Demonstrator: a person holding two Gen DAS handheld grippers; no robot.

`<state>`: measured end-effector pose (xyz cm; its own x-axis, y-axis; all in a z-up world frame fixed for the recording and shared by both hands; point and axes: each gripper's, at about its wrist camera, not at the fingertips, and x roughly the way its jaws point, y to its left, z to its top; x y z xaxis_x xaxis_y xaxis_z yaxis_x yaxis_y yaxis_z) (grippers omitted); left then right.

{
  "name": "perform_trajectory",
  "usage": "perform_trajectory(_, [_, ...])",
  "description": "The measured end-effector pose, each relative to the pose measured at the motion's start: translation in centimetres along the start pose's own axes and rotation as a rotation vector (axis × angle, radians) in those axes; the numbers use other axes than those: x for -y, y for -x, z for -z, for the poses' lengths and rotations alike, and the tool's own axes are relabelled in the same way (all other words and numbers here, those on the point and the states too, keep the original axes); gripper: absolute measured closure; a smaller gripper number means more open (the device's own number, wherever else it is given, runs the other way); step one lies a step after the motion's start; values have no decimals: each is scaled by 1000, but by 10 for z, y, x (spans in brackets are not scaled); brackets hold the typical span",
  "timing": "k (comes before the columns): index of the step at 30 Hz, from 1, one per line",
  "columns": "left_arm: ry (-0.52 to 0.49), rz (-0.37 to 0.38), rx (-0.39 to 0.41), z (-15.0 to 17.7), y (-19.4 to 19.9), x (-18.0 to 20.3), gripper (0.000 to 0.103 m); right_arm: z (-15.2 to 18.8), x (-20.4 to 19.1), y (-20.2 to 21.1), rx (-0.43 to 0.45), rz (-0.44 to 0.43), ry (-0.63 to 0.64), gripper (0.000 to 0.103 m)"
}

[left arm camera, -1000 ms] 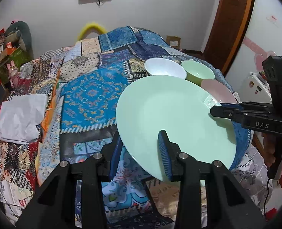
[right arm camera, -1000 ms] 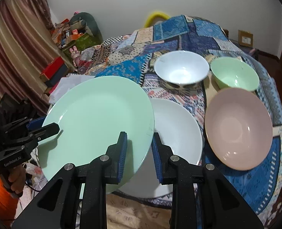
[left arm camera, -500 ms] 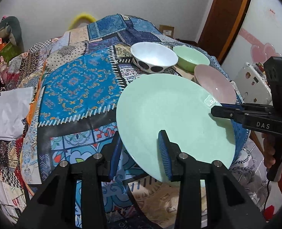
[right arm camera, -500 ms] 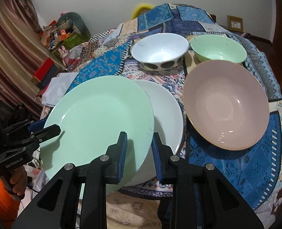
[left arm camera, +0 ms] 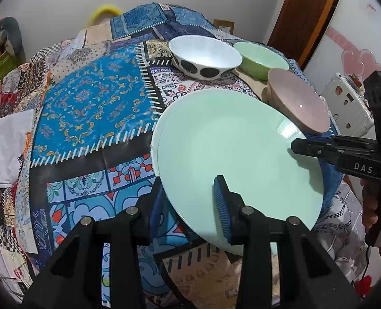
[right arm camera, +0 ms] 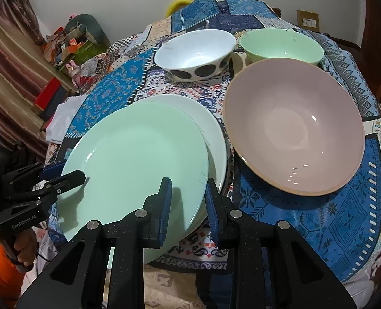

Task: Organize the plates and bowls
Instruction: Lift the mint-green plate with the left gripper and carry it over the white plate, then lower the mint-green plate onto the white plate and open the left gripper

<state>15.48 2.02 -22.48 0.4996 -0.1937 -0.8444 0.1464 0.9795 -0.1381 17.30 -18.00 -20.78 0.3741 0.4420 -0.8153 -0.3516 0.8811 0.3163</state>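
Both grippers hold one large mint-green plate [left arm camera: 231, 154] by opposite rims. My left gripper [left arm camera: 190, 203] is shut on its near edge; my right gripper [right arm camera: 186, 200] is shut on the other edge. The green plate [right arm camera: 139, 154] hovers low over a white plate [right arm camera: 213, 134] on the table and covers most of it. A big pink bowl [right arm camera: 293, 128] sits to the right. Behind stand a white bowl with black dots [right arm camera: 195, 54] and a green bowl [right arm camera: 280, 45]. The same bowls show in the left wrist view: pink [left arm camera: 298, 103], white [left arm camera: 203, 56], green [left arm camera: 260, 56].
A patchwork cloth [left arm camera: 92, 103] covers the round table. White folded fabric [left arm camera: 2, 144] lies off the left edge. Boxes and clutter [right arm camera: 69, 46] stand by the curtain. A wooden door [left arm camera: 306, 13] is at the back right.
Both grippers have carried the green plate forward and down, so it now lies over the white plate. The bowls appear closer. The grip is unchanged.
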Motion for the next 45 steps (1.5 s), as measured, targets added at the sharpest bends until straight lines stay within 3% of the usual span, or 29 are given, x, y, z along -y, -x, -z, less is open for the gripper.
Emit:
perform_trajectory(22, [-8, -61, -23, -11, -23, -7, 65, -8, -7, -13, 2, 34, 45, 79])
perform_trajectory(31, [21, -39, -45, -10, -28, -13, 65, -9, -7, -11, 13, 39, 42, 79])
perform_trajectory(35, [18, -30, -41, -11, -22, -12, 65, -10, -11, 2, 52, 85, 79, 78])
perform_trajectory(41, [29, -34, 11, -18, 3, -7, 65, -13, -6, 19, 90, 65, 71, 78])
perform_trajectory(43, [26, -31, 36, -23, 14, -2, 64, -14, -2, 27, 109, 59, 58, 75])
perform_trajectory(45, [22, -27, 63, -29, 26, 5, 60, -16, 2, 38, 142, 71, 50, 66])
